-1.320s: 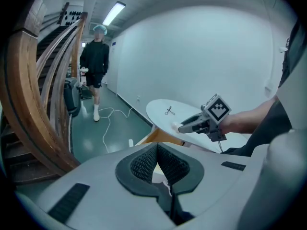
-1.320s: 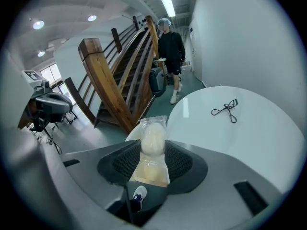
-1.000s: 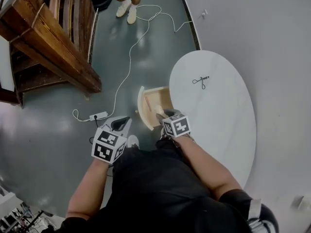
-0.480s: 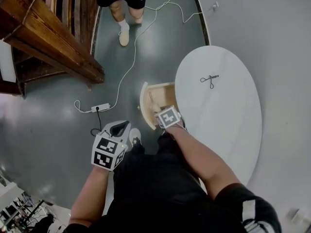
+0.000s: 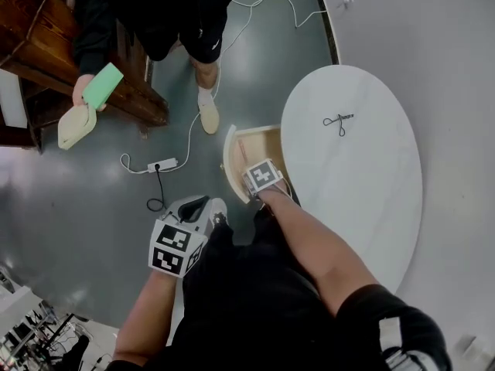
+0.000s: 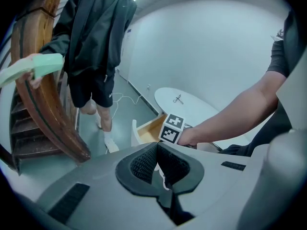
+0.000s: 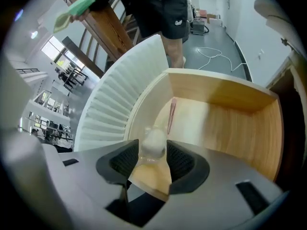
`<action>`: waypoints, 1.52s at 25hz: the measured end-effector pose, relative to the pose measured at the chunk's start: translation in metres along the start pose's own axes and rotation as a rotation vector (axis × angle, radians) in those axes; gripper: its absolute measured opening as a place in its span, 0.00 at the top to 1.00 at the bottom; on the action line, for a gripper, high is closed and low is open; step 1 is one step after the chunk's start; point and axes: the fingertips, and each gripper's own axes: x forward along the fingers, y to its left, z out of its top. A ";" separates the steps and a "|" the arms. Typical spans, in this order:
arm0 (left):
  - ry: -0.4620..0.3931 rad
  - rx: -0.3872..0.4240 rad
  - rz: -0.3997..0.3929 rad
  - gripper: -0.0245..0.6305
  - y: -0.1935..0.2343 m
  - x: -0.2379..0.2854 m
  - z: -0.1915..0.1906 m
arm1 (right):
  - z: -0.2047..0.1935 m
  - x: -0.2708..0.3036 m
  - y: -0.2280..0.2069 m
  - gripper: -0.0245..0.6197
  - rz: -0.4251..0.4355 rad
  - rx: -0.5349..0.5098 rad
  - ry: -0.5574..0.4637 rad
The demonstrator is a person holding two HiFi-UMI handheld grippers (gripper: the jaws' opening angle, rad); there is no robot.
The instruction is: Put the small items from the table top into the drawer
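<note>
Pale wood is lining the open drawer point(image 7: 230, 123) that we are reaching into with the right gripper point(image 7: 152, 153), which is pointing steeply down over the drawer's front end. Its jaws have just been opening and are standing wide, released around a small whitish, blurred lump point(image 7: 154, 143) that is sitting between the pads above the drawer floor; what kind of item it is we cannot tell. A thin pink stick point(image 7: 171, 113) is lying on the drawer floor further in. We are holding the left gripper point(image 6: 156, 161) off beside the drawer over the grey floor point(image 5: 93, 207), its jaws clenched together on nothing. Small scissors point(image 5: 339, 120) are lying on the white oval table point(image 5: 363, 207), well apart from both grippers. Another person point(image 5: 178, 14) is standing near the drawer.
</note>
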 end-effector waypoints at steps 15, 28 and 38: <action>-0.015 0.077 -0.065 0.94 -0.027 0.013 0.021 | 0.021 -0.061 0.038 0.69 0.169 0.099 -0.236; -0.058 0.166 -0.105 0.94 -0.041 0.008 0.053 | 0.021 -0.187 0.042 0.84 0.142 0.114 -0.557; -0.093 0.235 -0.122 0.94 -0.041 0.010 0.088 | 0.004 -0.253 -0.021 0.95 0.005 0.210 -0.728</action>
